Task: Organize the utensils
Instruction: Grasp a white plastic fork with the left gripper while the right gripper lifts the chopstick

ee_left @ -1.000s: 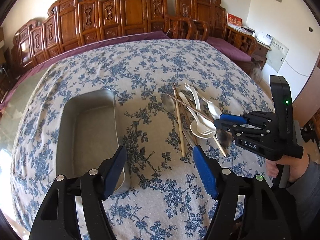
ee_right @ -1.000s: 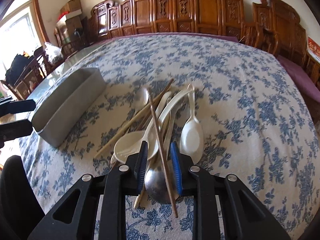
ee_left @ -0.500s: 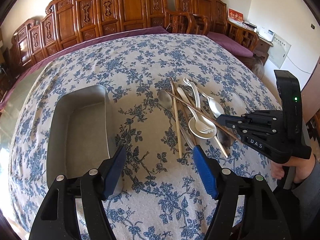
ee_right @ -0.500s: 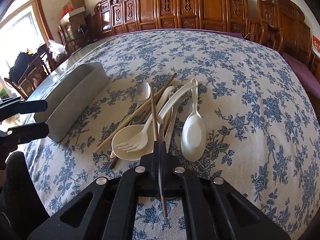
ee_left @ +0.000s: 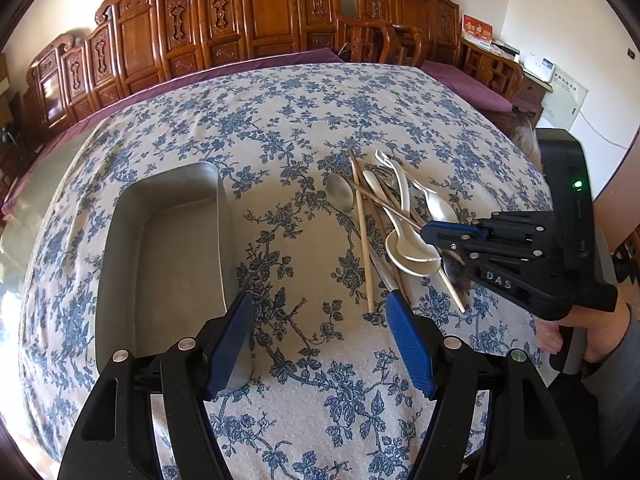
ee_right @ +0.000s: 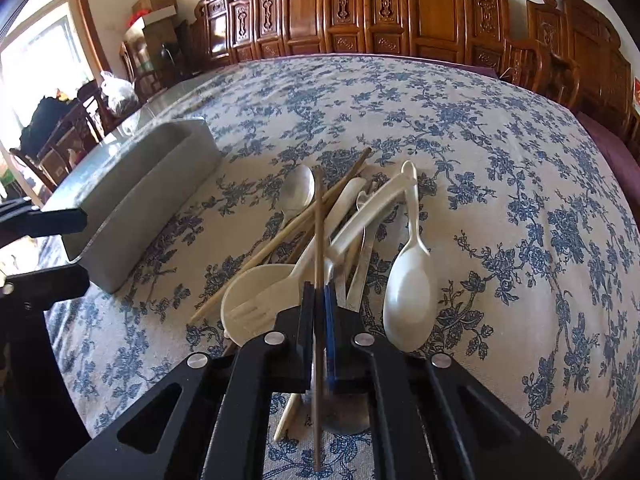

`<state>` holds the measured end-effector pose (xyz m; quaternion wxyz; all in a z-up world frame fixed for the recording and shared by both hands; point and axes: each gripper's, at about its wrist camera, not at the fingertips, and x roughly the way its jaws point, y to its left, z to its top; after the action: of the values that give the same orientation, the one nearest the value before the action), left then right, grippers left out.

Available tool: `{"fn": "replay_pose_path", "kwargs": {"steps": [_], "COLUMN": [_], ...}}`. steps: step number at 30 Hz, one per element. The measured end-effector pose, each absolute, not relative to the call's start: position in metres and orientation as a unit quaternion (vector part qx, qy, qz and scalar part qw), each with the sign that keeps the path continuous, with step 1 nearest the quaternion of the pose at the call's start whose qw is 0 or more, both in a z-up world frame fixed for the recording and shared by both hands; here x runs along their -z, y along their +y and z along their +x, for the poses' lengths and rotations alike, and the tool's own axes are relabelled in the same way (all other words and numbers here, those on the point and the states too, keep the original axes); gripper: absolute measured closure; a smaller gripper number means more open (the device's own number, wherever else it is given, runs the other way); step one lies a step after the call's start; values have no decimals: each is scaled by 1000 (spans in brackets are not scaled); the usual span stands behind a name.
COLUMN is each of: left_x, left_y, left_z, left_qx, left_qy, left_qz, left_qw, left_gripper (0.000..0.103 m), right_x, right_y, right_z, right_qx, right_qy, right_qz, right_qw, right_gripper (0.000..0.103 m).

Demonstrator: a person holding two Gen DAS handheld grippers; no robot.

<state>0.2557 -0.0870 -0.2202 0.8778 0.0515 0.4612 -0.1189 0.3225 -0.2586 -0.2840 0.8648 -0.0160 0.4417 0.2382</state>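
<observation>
The worktop (ee_left: 280,112) with its blue floral cloth carries a metal tray (ee_left: 160,248) on the left and a utensil pile (ee_right: 340,232) well apart to the right. The left gripper (ee_left: 320,340) hovers wide open, holding nothing. The right gripper (ee_right: 318,320) is clamped tight on a dark chopstick (ee_right: 319,220) atop the pile, so it's pickup time. Next up is probably a clean lift, then over to the tray.

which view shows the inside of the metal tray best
The left wrist view: it looks down into the metal tray, showing its floor and rim with nothing inside. The right wrist view shows only the tray's outer side wall at a low angle, with its interior hidden.
</observation>
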Motion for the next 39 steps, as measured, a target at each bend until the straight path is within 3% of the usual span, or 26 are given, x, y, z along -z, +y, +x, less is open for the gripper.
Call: {"fn": "replay_pose_path", "kwargs": {"steps": [12,17,22,27,39], "left_x": [231,240,256,269,283], "left_y": [-123,-148,-165,-172,-177], "left_z": [284,311,341,358,365], "left_qx": [149,169,174,165,154], "left_qy": [466,476,498,513,541], "left_qz": [55,46,29,20,10], "left_qw": [871,862,849,842,826], "left_gripper": [38,54,77,89,89], "right_x": [254,263,267,267,265], "right_y": [-321,-344,-345,-345,-342], "right_z": [315,325,328,330,331], "right_qx": [-202,-171,-167,-169,-170], "right_qy": [394,408,411,410,407], "right_qz": [65,83,77,81,86], "right_qw": [894,893,893,893,893], "right_gripper": [97,97,97,97,97]}}
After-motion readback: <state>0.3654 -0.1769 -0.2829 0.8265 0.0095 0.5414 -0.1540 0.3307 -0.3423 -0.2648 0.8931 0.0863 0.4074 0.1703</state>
